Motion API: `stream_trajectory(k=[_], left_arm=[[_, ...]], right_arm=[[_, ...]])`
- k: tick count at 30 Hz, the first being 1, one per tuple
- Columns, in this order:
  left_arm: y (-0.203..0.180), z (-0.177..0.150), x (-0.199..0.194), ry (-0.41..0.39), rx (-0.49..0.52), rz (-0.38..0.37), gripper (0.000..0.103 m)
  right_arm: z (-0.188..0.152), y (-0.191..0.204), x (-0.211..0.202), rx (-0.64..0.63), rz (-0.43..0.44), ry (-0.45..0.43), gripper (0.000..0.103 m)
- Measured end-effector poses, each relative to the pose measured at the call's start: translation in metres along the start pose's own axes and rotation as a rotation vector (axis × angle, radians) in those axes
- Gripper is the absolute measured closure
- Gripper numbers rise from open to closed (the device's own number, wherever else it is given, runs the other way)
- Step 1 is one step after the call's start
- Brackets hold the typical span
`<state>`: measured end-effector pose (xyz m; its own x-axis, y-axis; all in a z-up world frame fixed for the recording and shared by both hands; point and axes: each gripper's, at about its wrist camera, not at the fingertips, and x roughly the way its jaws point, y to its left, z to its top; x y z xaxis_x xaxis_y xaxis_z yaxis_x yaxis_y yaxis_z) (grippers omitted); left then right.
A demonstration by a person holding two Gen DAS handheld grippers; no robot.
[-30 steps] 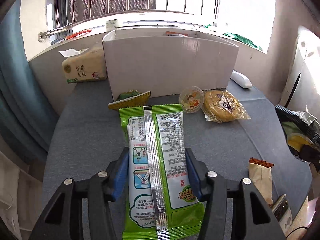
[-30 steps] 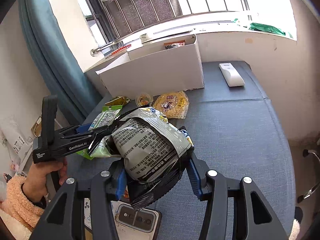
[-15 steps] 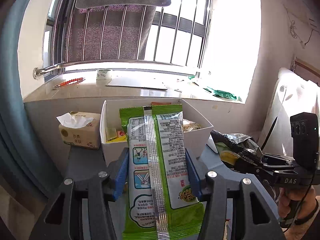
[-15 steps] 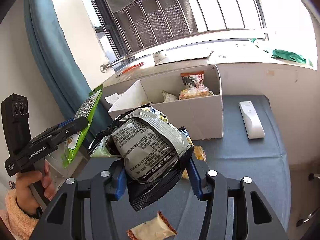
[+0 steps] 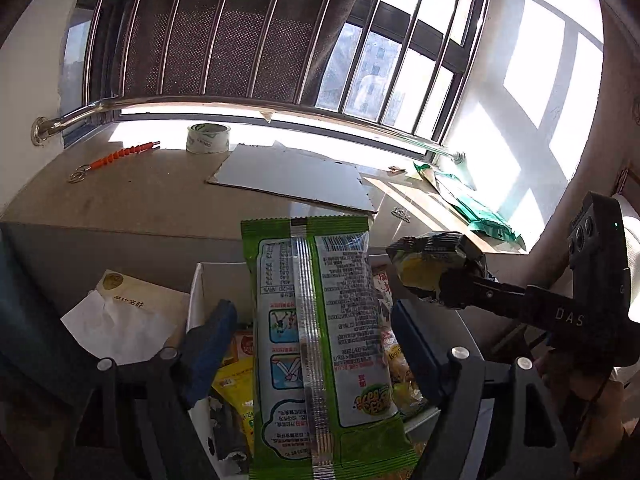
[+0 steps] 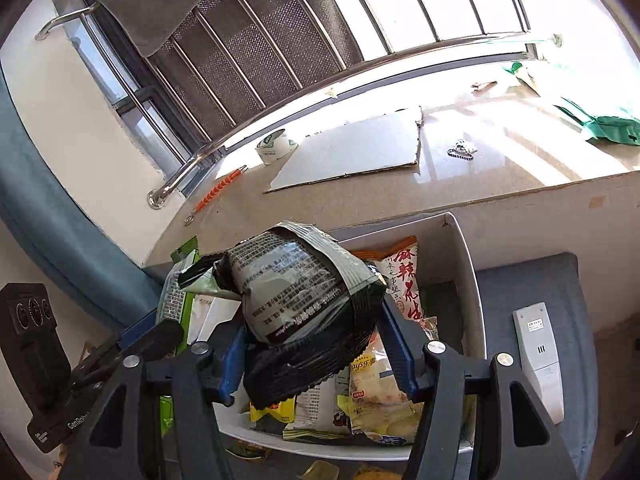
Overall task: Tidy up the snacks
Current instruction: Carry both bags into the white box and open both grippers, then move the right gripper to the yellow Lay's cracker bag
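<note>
Risk — both packets are being let go over the white box (image 6: 476, 280), already crowded with snacks; either could land on the rim and slide out. Left gripper (image 5: 308, 336): jaws opening wide, green packet (image 5: 320, 344) loose between them, lower centre. Right gripper (image 6: 316, 344): jaws opening, black bag (image 6: 300, 300) between them.

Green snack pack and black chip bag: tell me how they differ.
The green snack pack is long and flat; the black chip bag is puffed and crumpled. The pack lies between the left claw fingers, clear of both; the bag fills the right claw. Both claws are opening above the white box.
</note>
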<state>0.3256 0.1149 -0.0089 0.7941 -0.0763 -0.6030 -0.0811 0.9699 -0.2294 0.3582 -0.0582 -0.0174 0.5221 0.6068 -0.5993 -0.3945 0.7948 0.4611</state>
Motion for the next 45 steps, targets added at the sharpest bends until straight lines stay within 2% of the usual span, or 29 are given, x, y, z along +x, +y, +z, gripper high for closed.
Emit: stream_trajectory(k=[2,4,6,8,10,14,18,22,27,31,33,37,40,45], left_arm=[[0.012,-0.004,0.005,-0.002,-0.032,0.037,0.0],[0.024,-0.011,0.009,0.035,-0.074,0.005,0.0],[0.029,-0.019,0.005,0.029,-0.083,0.033,0.0],[0.028,-0.023,-0.003,0.009,-0.065,0.062,0.0],[0.026,-0.025,-0.008,0.009,-0.047,0.052,0.0],[0.013,-0.025,-0.024,0.001,0.012,0.064,0.0],[-0.002,-0.034,-0.056,-0.044,0.079,0.058,0.0],[-0.014,-0.056,-0.09,-0.061,0.143,0.032,0.0],[-0.03,-0.103,-0.13,-0.074,0.206,-0.002,0.0],[-0.038,-0.15,-0.163,-0.102,0.207,-0.043,0.0],[-0.041,-0.174,-0.175,-0.118,0.198,-0.037,0.0],[-0.047,-0.206,-0.19,-0.13,0.177,-0.034,0.0],[-0.045,-0.223,-0.199,-0.138,0.155,-0.069,0.0],[-0.037,-0.232,-0.202,-0.126,0.124,-0.056,0.0]], right_arm=[[0.003,-0.006,0.0,0.057,0.053,-0.013,0.0],[0.005,-0.009,-0.003,0.092,0.075,-0.038,0.0],[0.004,-0.008,-0.006,0.082,0.068,-0.051,0.0],[0.004,-0.004,-0.011,0.045,0.038,-0.068,0.0],[0.002,-0.001,-0.016,0.012,0.023,-0.073,0.0],[-0.003,0.003,-0.028,-0.01,0.021,-0.075,0.0],[-0.021,0.007,-0.054,-0.049,0.031,-0.106,0.0],[-0.052,0.016,-0.083,-0.14,0.01,-0.129,0.0],[-0.105,0.022,-0.122,-0.235,0.004,-0.154,0.0],[-0.158,0.022,-0.15,-0.293,-0.026,-0.16,0.0],[-0.185,0.019,-0.161,-0.306,-0.047,-0.168,0.0],[-0.226,0.008,-0.173,-0.299,-0.114,-0.166,0.0],[-0.25,0.0,-0.177,-0.285,-0.155,-0.154,0.0],[-0.265,-0.01,-0.163,-0.275,-0.169,-0.089,0.0]])
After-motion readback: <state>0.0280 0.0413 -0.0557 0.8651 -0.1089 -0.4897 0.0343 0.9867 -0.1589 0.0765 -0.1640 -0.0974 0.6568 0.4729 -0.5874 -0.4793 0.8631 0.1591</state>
